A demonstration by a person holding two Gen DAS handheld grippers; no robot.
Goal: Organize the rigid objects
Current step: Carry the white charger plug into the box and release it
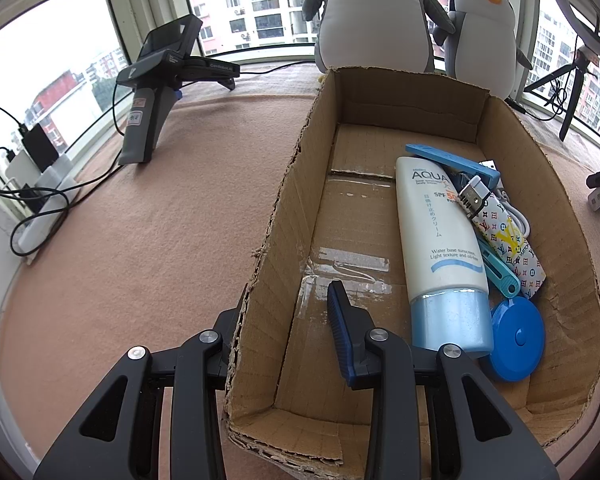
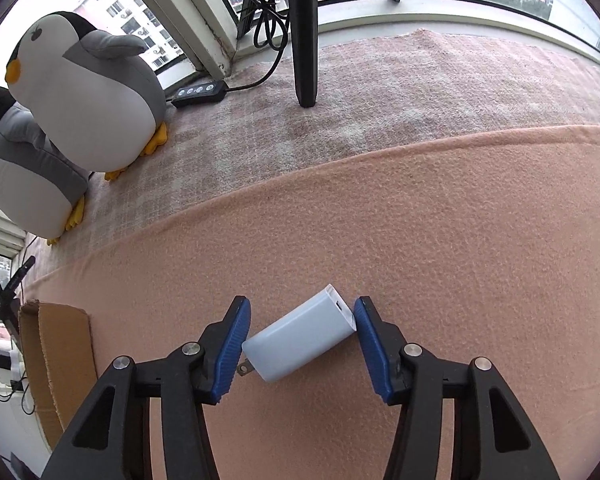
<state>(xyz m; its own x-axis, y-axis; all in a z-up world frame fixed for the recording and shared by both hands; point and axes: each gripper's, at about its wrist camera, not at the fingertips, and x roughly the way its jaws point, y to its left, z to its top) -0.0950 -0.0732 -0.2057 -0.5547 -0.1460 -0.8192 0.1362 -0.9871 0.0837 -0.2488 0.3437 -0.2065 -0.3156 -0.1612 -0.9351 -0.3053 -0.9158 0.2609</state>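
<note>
We note the right gripper jaws wide around the white USB charger on the pink blanket, while the left gripper straddles the cardboard box left wall, jaws apart.

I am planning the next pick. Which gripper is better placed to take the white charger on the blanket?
The right gripper: its open fingers already bracket the white USB charger. The left gripper straddles the cardboard box wall.
</note>
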